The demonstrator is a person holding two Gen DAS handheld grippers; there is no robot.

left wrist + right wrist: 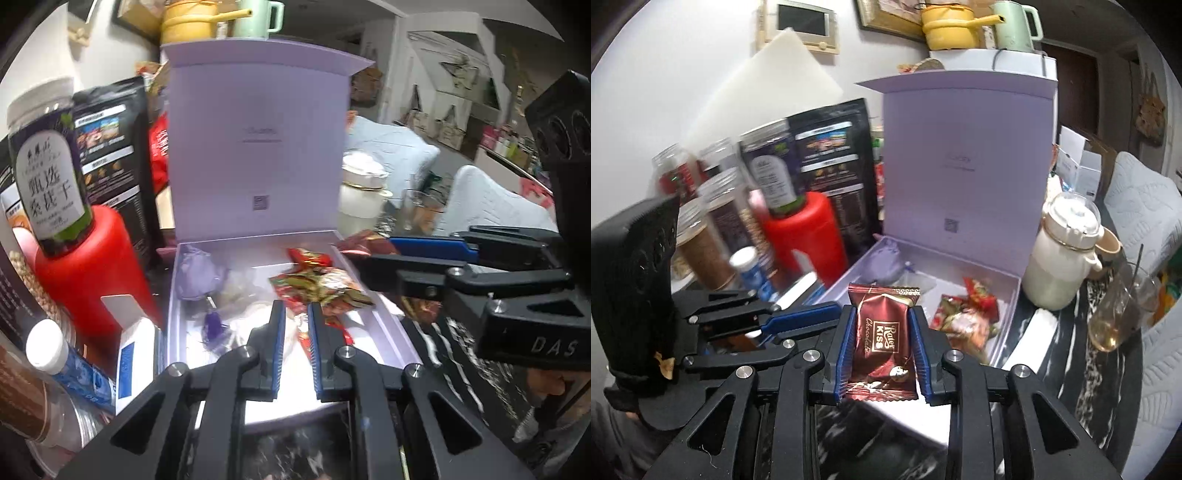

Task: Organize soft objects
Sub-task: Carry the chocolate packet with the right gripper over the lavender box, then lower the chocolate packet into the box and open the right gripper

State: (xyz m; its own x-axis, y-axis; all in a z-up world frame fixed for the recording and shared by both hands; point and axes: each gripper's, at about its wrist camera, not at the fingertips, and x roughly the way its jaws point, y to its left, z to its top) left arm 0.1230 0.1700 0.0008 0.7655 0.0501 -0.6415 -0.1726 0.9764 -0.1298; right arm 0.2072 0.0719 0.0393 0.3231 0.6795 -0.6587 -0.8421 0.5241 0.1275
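Pinched by its side edges between the blue pads of the right gripper (881, 312): a maroon chocolate packet (882, 343), upright, lettered "KISS" in a gold frame and "Chocolate" in script. Held just in front of the near wall of the lilac box (173, 295), slightly above its rim.

Left gripper (294, 306): blue pads drawn nearly together, nothing between them, poised over the near end of the box. On the black body of the other gripper, off to the box's right in the left wrist view, "DAS" in grey.

Box lid (255, 147) standing upright at the far edge, faint grey line of print and a small square code on its inner face, too small to read.

Inside the box: a heap of red-and-gold wrapped sweets (321, 284) toward the right wall, a pale purple pouch (197, 273) in the far left corner, clear wrappers between them. White floor bare along the near edge.

Crowded on the box's left: a red bottle (88, 266) just beside the wall, a dark jar (48, 184) with a white label in large Chinese characters on top of it, a black printed bag (110, 147) behind, a blue-and-white carton (136, 350) and a blue-labelled water bottle (70, 365) nearer.

On the box's right: a cream lidded jar (1060, 258) near the far corner, then a glass (1119, 314) with amber liquid on the black marbled tabletop (1100, 369).
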